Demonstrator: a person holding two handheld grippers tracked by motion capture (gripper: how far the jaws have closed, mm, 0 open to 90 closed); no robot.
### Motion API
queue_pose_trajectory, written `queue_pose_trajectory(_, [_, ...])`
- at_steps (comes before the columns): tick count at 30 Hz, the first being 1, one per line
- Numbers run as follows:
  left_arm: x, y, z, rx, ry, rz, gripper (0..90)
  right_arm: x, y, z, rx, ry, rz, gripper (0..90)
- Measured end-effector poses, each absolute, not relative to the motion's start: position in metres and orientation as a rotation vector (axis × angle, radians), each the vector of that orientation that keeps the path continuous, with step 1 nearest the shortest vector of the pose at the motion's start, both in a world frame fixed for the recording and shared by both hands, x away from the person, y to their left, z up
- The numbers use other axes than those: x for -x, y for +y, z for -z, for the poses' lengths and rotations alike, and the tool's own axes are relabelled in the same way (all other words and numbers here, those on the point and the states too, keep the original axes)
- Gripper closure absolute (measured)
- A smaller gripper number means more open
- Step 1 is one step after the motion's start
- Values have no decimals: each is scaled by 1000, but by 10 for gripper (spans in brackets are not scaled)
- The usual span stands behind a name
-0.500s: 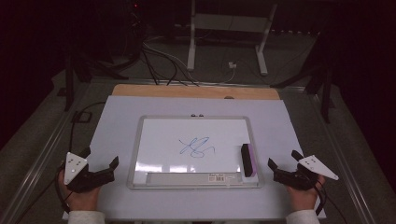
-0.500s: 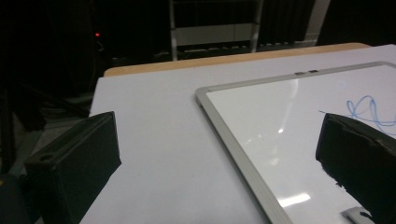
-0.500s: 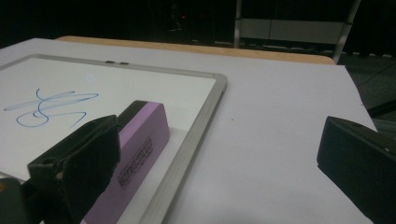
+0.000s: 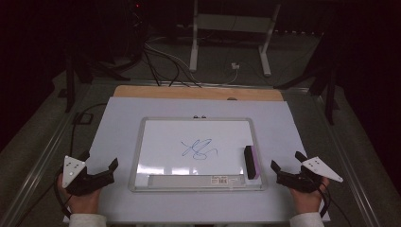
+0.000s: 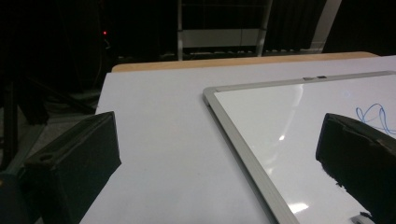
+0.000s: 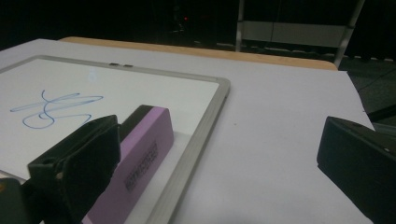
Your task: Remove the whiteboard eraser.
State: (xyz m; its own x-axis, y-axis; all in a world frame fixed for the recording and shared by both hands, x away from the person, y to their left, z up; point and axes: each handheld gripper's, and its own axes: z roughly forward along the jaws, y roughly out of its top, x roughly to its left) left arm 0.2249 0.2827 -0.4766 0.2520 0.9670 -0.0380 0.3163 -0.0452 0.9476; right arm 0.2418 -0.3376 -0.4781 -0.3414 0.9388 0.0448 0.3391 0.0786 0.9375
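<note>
A white, silver-framed rectangular whiteboard lies flat in the middle of the pale grey counter, with a blue scribble drawn near its centre. A purple block eraser with a black top rests on the board's right edge, near side; its label is too blurred to read. The left gripper sits at the near left, jaws wide apart and empty. The right gripper sits at the near right, just beside the frame, jaws likewise spread, gripping nothing.

Black claws (grey plates), white sleeves
</note>
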Motion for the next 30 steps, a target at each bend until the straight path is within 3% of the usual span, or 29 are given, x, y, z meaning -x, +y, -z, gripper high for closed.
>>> queue_pose_trajectory(30, [-226, 274, 482, -1588, 1235, -830, 7, -250, -306, 451, -1237, 1875, -1282, 2])
